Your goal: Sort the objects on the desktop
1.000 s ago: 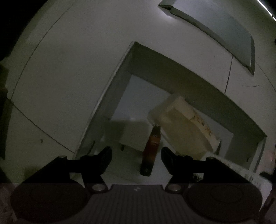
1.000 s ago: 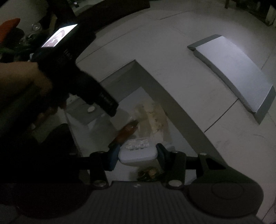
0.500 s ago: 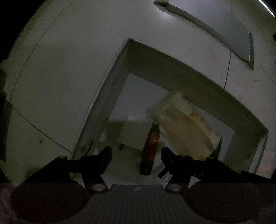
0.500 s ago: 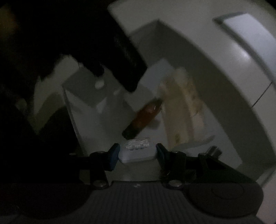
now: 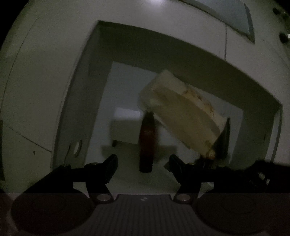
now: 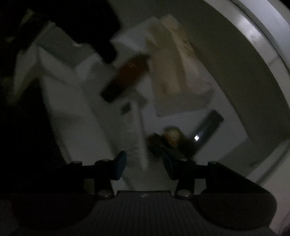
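A white open box [image 5: 87, 101] is sunk in dim light. In it lie a brown bottle [image 5: 147, 143], a cream rectangular pack [image 5: 181, 116] and a small white box [image 5: 126, 127]. My left gripper [image 5: 143, 163] is open and empty, just in front of the bottle's base. My right gripper [image 6: 143, 163] is open over the box; a white remote-like object [image 6: 136, 134] lies free on the box floor between and beyond its fingers. The bottle [image 6: 126, 78] and the cream pack [image 6: 172, 69] also show in the blurred right wrist view.
A dark tube [image 6: 208, 127] and a small yellowish item [image 6: 172, 135] on a dark clump lie at the box's right end. A grey flat panel [image 5: 226, 16] lies on the white desk behind the box. The left gripper's dark body [image 6: 90, 27] fills the upper left.
My right gripper has moved down into the box, opened, and let go of the white object, which now lies on the floor. My left gripper has moved closer to the bottle.
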Motion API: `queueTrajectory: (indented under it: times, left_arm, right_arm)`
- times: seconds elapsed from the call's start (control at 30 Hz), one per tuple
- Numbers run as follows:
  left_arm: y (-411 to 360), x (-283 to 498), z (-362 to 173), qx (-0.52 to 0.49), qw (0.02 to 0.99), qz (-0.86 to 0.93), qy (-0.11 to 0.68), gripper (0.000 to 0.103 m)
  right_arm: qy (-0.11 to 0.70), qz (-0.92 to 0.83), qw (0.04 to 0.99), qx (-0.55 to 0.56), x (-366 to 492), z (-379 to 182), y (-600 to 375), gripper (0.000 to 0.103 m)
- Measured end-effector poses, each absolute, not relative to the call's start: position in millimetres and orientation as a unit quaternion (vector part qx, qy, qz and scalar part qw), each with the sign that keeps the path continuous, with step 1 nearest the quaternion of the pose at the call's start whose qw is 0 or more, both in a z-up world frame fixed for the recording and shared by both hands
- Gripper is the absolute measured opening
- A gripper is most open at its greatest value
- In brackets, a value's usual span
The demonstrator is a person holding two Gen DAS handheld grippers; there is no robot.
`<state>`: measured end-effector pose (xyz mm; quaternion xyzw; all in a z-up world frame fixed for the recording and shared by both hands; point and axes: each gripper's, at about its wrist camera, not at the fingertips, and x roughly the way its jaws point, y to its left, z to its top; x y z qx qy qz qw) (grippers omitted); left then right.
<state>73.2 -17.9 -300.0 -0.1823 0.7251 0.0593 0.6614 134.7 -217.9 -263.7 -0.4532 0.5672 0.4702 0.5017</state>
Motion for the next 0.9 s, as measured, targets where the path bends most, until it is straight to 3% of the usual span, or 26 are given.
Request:
queueTrajectory:
  times: [0.43, 0.9]
  left_arm:
    - [-19, 74, -295, -0.137, 0.675, 0.034, 0.724, 0.060]
    - [36, 147, -185, -0.164, 0.754, 0.030, 0.635, 0.061]
  right_arm:
    - [0.573, 0.463, 0.523, -0.429, 132, -256, -215, 0.045]
    - [0.535, 0.415, 0.678, -0.286, 233, -97, -197, 0.045]
